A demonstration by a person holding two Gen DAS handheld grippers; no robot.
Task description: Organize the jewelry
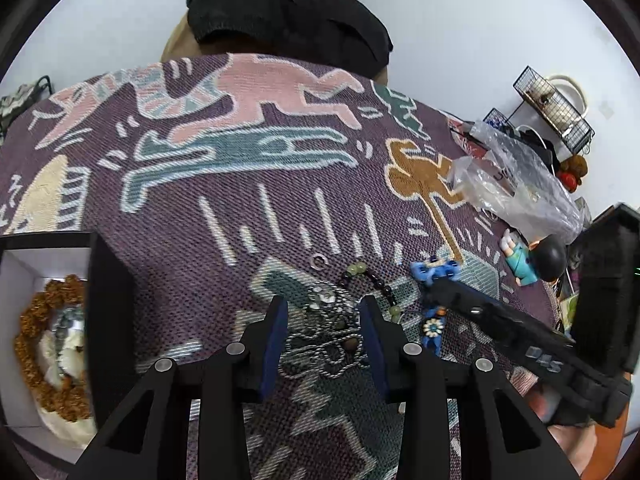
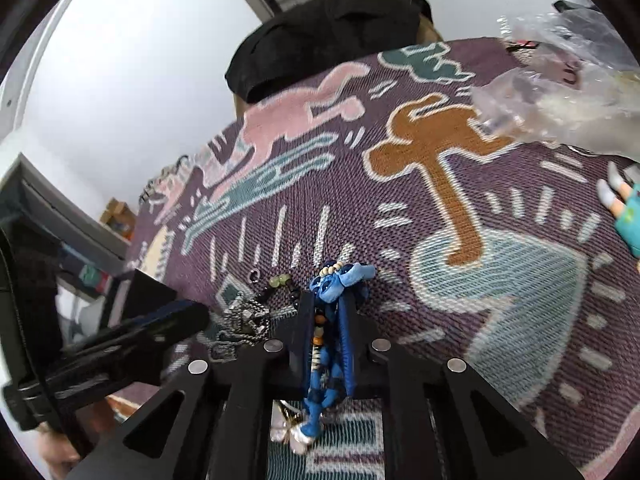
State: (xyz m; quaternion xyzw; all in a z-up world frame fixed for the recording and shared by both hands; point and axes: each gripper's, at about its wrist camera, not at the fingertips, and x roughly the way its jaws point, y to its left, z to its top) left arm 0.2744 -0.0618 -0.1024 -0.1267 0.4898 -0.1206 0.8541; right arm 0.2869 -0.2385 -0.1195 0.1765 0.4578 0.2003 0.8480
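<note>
Right tool [image 2: 326, 320] is clamping the blue beaded piece [image 2: 340, 276], left tool [image 1: 324, 320] is hanging open over the chain pile [image 1: 328, 312]; box [image 1: 24, 264] is holding just one brown bracelet [image 1: 36, 356], most left.

White walls [image 1: 460, 20] bound the room; a patterned purple woven cloth [image 1: 240, 208] covers the table; a black wire rack [image 1: 556, 108] hangs on the wall

Rough woven cloth mat [image 1: 248, 200], shiny metal chain [image 1: 324, 320], crinkly plastic bag [image 1: 516, 184].
</note>
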